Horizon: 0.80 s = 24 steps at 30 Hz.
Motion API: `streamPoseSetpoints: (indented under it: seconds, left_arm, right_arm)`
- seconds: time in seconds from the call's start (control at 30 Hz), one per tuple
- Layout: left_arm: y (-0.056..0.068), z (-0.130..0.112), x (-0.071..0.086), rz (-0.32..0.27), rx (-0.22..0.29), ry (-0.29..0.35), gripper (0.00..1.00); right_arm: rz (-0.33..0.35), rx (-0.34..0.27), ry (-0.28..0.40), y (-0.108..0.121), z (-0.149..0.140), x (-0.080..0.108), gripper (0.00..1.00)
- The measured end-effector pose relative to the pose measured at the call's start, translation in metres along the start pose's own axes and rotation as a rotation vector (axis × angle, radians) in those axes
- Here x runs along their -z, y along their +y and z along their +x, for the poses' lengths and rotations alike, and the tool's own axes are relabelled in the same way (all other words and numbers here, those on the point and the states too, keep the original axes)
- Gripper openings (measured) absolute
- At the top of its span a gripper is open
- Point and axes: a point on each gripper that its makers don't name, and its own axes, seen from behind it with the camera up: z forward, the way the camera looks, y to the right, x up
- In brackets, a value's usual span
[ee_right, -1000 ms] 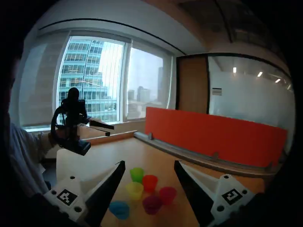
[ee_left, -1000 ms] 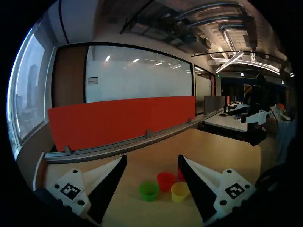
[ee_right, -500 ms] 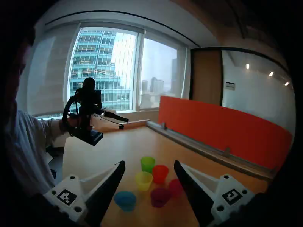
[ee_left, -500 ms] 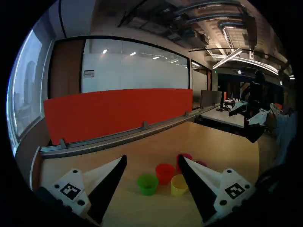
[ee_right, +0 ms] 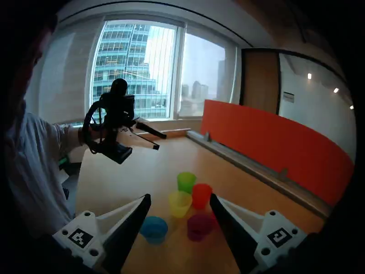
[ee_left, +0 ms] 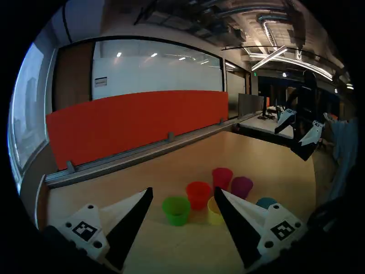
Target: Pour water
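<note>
table [ee_left: 269,160]: light wood, holds all the cups; long edge runs along the orange partition [ee_left: 137,118]
person: a pale sleeve [ee_right: 32,182] at the left edge of the right gripper view
left gripper [ee_left: 182,189]: fingers spread wide, nothing between them, held above the table; in the right gripper view it hangs in the air, well apart from the cups
right gripper [ee_right: 179,196]: fingers wide too, empty, above the table
cups: six small ones in a tight cluster on the table, all upright
target relation: cluster lies ahead of and below both finger pairs; green cup [ee_left: 177,210] sits in line with the left gap, yellow cup [ee_right: 179,202] in line with the right gap
nearer hand: cannot tell, cups look about as close in both views
other cups: red cup [ee_left: 198,194] just behind green, magenta cup [ee_left: 222,177] and purple cup [ee_left: 241,186] farther back, blue cup [ee_left: 266,202] off to the side
next move, my guess: drop and close on one cup from the side
hidden: yellow and blue partly cut off by the left gripper's finger in the left gripper view; cup insides too dim, can't tell which one has water
</note>
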Motion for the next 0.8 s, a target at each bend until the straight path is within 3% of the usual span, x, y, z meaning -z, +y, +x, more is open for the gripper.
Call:
streamPoseSetpoints:
  seconds: [0.4, 0.8]
  left_arm:
    - [0.013, -0.035, -0.02, -0.038, -0.011, -0.064, 1.0]
    - [0.008, -0.071, -0.034, -0.024, 0.017, -0.134, 1.0]
  right_arm:
    - [0.039, 0.017, -0.068, -0.008, -0.034, -0.013, 1.0]
    - [0.075, 0.026, -0.119, -0.016, -0.064, -0.022, 1.0]
